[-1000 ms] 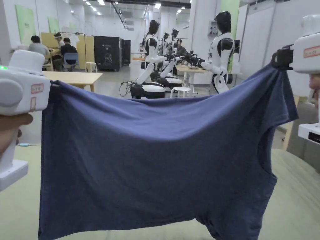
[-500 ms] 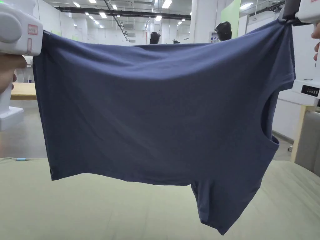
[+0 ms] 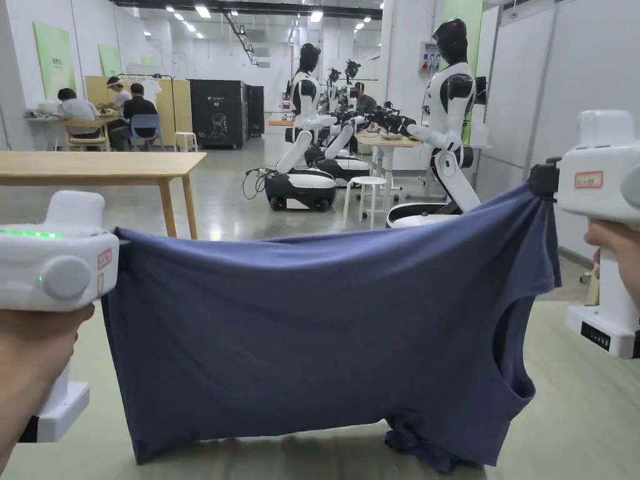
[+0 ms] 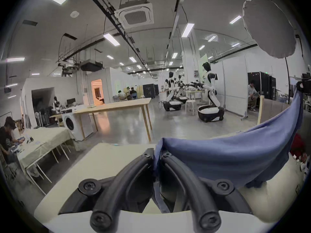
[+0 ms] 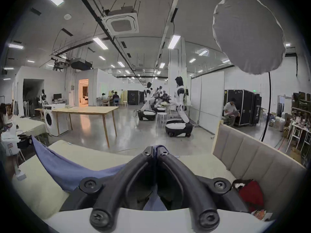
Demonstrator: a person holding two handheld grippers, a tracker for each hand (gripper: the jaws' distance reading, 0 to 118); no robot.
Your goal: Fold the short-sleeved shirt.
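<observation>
While the left gripper (image 4: 157,154) & right gripper (image 5: 155,150) each pinch a top corner, the soft, light shirt (image 3: 325,350) sags above the bed (image 3: 581,400), lower sleeve touching it; corners suit gripping.

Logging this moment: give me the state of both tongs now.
Left tongs: shut on the blue shirt.
Right tongs: shut on the blue shirt, at a sleeve.
</observation>
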